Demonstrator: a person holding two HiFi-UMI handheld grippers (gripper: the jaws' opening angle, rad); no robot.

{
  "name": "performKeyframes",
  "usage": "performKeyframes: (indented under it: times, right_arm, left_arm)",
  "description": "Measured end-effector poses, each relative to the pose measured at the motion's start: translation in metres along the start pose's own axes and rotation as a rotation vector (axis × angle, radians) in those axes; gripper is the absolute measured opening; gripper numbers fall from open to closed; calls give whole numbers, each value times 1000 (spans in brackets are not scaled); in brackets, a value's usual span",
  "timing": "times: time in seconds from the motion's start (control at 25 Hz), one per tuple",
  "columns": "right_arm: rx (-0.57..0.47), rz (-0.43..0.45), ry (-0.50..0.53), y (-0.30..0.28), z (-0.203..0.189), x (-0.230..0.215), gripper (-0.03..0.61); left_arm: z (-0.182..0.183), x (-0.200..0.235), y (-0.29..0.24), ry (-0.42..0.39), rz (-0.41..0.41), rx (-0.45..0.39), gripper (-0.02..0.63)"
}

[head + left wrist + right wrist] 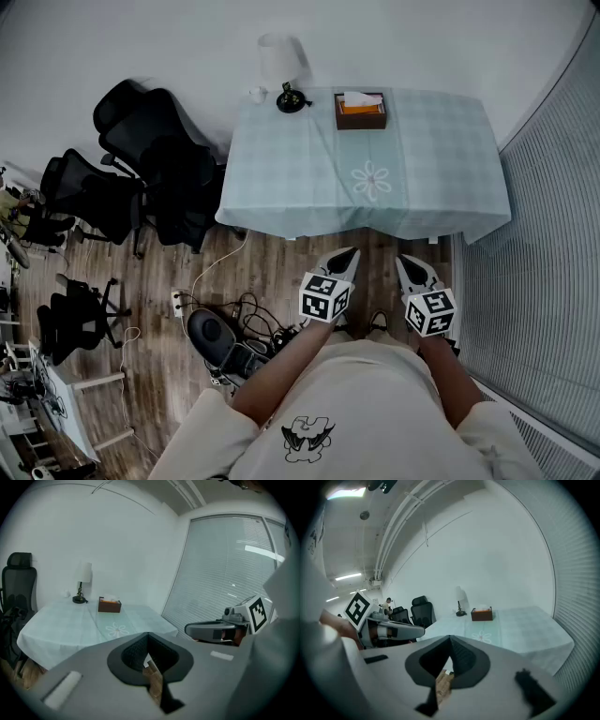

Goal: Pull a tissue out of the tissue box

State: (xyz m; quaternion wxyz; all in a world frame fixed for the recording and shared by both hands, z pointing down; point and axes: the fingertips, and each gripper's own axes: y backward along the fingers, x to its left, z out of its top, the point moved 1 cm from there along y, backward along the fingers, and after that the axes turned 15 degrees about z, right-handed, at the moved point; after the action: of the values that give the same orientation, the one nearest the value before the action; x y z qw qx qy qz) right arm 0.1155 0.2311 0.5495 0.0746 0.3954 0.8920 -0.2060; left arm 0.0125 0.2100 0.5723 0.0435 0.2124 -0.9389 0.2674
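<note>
The brown tissue box [361, 111] with a white tissue sticking up stands near the far edge of the table [441, 178], which wears a pale green cloth. It also shows small in the left gripper view as the tissue box [109, 605] and in the right gripper view as the tissue box [482, 614]. Both grippers hang over the wooden floor in front of the table, well short of the box. My left gripper [348, 254] has its jaws together with nothing in them. My right gripper [406, 262] is likewise shut and empty.
A white-shaded lamp [282, 64] and a small white object [258, 94] stand left of the box. Black office chairs [155, 169] crowd the floor at left. Cables and a power strip [178, 302] lie near my feet. Window blinds [553, 253] run along the right.
</note>
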Motion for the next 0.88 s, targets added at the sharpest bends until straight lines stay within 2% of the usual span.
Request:
performKeyframes:
  times: [0.24,0.52,0.76,0.88]
  right_arm:
    - [10,-11,-11,-2,-8,0,12]
    - [10,-13,5,-4,2,2,12]
    - [-23,28,-31,-11,2,6,14]
    - [-6,22,-36,-20,-2,7,14]
  left_arm:
    - [-6,6,0,2,6,7,5]
    - [-1,7,2,3,4,2,5]
    - [-3,12,3,12,6,0,5]
    - [-7,22,4,21,12,2,6]
